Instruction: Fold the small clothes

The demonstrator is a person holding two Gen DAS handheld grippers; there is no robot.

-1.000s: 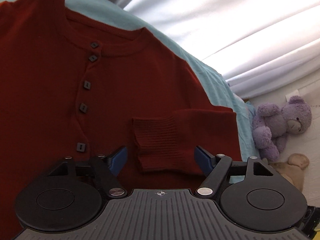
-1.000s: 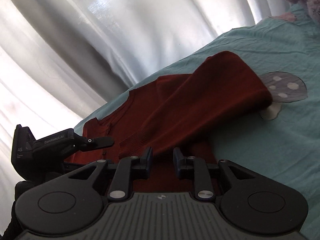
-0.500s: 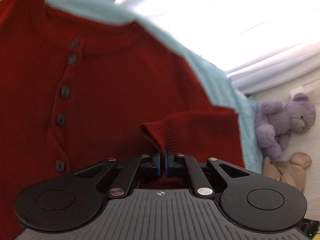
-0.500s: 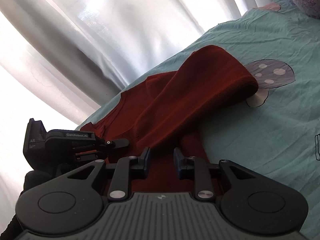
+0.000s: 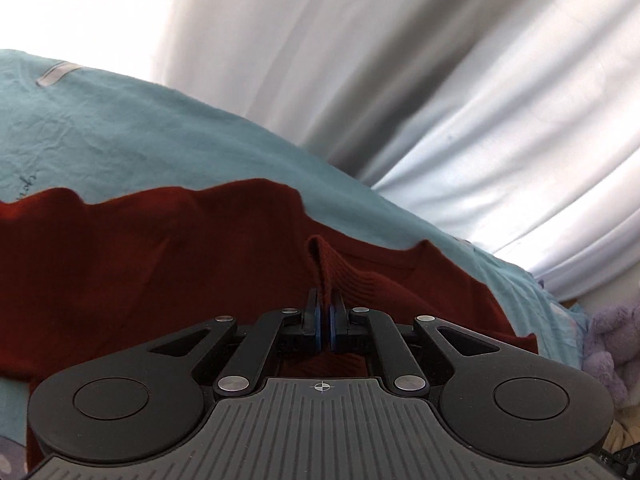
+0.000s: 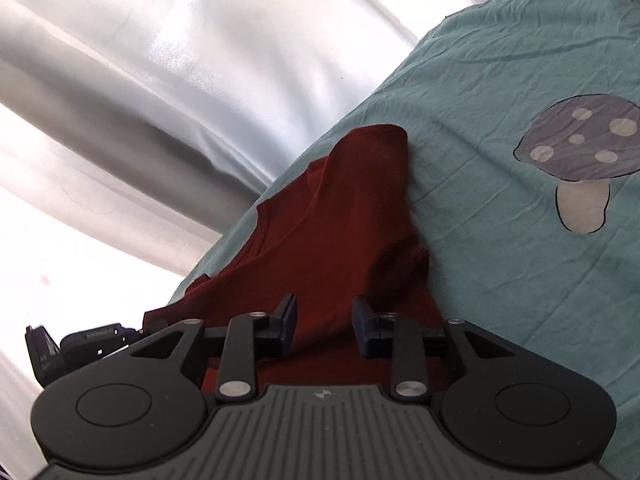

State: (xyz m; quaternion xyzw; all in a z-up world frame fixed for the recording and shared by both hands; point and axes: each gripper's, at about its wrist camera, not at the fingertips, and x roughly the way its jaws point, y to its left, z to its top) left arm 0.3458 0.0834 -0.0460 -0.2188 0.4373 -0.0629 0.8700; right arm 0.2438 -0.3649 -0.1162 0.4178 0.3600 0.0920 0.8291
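The left gripper [image 5: 324,322] is clamped on the ribbed cuff [image 5: 340,276] of the red sweater [image 6: 328,232] spread ahead on the sheet [image 6: 500,220], the right gripper [image 6: 323,326] parted above it; this soft, light knit likely sags, so firm hems give the surest hold.

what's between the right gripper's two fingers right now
In the right wrist view, the right gripper stands open with only the red sweater showing in the gap.

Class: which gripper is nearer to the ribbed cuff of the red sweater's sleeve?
Left. The left gripper is shut on the ribbed cuff, pinching it between its pads. The right gripper is open over another part of the red sweater, away from the cuff.
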